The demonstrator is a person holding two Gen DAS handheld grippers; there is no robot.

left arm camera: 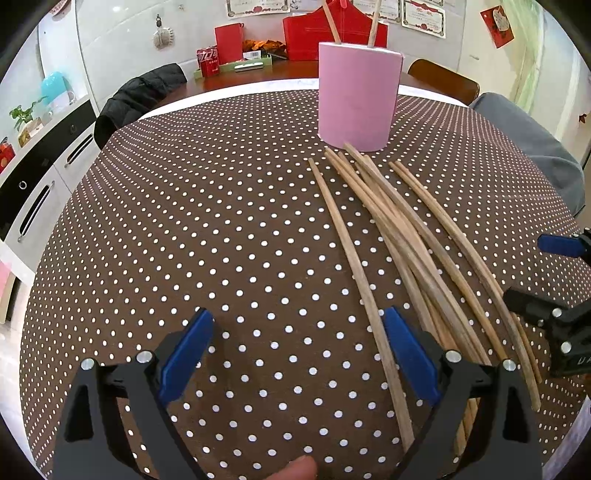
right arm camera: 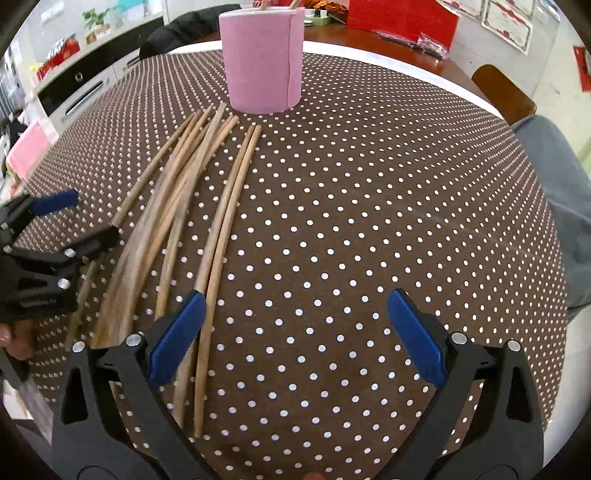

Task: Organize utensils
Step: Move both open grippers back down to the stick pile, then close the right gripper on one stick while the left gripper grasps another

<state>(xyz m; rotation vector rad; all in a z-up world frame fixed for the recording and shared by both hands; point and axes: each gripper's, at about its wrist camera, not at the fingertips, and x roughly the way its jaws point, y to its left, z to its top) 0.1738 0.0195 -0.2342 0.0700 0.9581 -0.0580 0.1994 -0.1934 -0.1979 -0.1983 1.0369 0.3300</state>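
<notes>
Several wooden chopsticks lie in a loose bundle on the dotted brown tablecloth, pointing toward a pink cylindrical holder that has two chopsticks standing in it. My left gripper is open, low over the cloth, with the leftmost chopstick passing just inside its right finger. In the right wrist view the chopsticks lie to the left, the pink holder stands beyond them, and my right gripper is open with nothing between its fingers. Its left finger sits over the rightmost pair.
The other gripper shows at each view's edge: the right gripper, the left gripper. Dark chairs and red boxes stand beyond the table. A grey-trousered leg is at the right edge, cabinets at the left.
</notes>
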